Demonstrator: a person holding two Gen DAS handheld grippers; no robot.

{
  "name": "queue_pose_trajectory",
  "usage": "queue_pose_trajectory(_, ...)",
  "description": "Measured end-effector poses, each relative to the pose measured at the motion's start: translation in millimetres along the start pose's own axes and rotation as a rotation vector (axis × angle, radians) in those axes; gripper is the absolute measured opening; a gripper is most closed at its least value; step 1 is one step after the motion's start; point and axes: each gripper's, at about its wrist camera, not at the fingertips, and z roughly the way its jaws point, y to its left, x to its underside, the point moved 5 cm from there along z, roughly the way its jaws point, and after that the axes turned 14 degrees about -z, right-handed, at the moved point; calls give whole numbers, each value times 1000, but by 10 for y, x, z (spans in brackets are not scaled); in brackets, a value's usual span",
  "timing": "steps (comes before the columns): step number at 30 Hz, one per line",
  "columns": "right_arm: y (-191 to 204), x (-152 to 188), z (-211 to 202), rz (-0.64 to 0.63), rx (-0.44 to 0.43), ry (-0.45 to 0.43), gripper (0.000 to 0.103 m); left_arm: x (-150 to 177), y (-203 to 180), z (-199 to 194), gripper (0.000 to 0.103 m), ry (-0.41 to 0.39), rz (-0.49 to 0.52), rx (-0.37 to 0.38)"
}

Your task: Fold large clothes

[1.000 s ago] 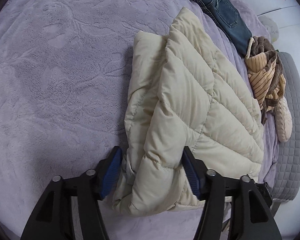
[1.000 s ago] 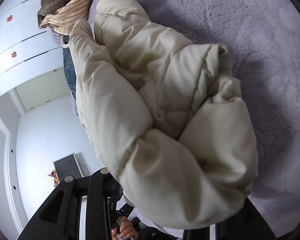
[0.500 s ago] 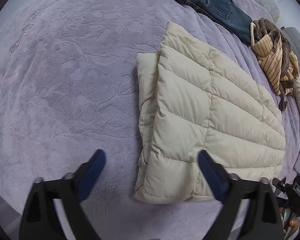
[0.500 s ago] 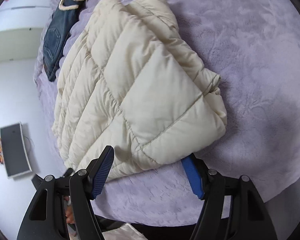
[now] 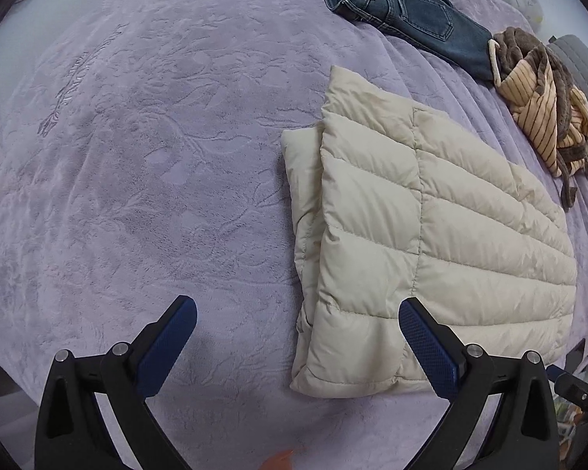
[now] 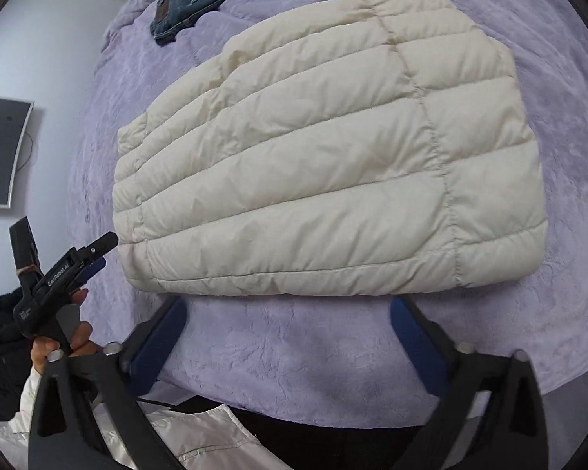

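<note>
Lying folded into a compact cream rectangle on the purple bed cover (image 5: 137,156): the quilted puffer jacket (image 5: 431,243), its layers stacked so one narrower fold is peeking out along the left edge. Hovering just short of that near edge, the left gripper (image 5: 297,327), jaws spread wide and gripping nothing, one finger crossing in front of the jacket's near corner without visibly pinching it. Likewise hanging above bare cover near the jacket's long side, the right gripper (image 6: 288,325), jaws fully apart and empty. Judging by the squared shape and both tools standing clear, looking like a finished fold, or a pause for checking the shape before one more fold.

Waiting at the far end of the bed, probably as the next pieces: a pair of blue jeans (image 5: 403,8), and beside them a striped tan garment (image 5: 541,117) in a crumpled heap. Sitting apart from these, the jacket is leaving open cover to its left, likely room for working on the next garment. Puffy filling possibly springing the layers open again if left unpressed.
</note>
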Motion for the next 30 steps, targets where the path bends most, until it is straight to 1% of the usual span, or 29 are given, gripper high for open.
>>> queue_pose_trajectory(1,27,66,-31,-15,4,-3,103,-6,20,-7,103,-2,0,-6)
queue_pose_trajectory(6,231,66,-34,-66,39,-2,103,-7,9,19,103,-14,24,-33)
queue_pose_trajectory(8,266,66,-55,-82,61,-4,103,-1,11,40,103,3,35,-21)
queue_pose_trajectory(10,296,52,-54,-86,81,-3,103,-10,31,45,103,1,34,-21)
queue_pose_trajectory(14,327,43,-59,-65,117,-7,103,-49,49,59,103,2,34,4)
queue_pose_trajectory(19,357,49,-57,-38,152,-13,103,-98,26,95,103,-4,71,27)
queue_pose_trajectory(23,409,47,-27,-30,173,-11,103,-132,10,169,103,13,94,44)
queue_pose_trajectory(26,440,2,-11,-31,188,-10,103,-173,21,207,103,21,101,53)
queue_pose_trajectory(30,462,-123,-7,-52,215,-20,103,-239,54,229,103,21,84,75)
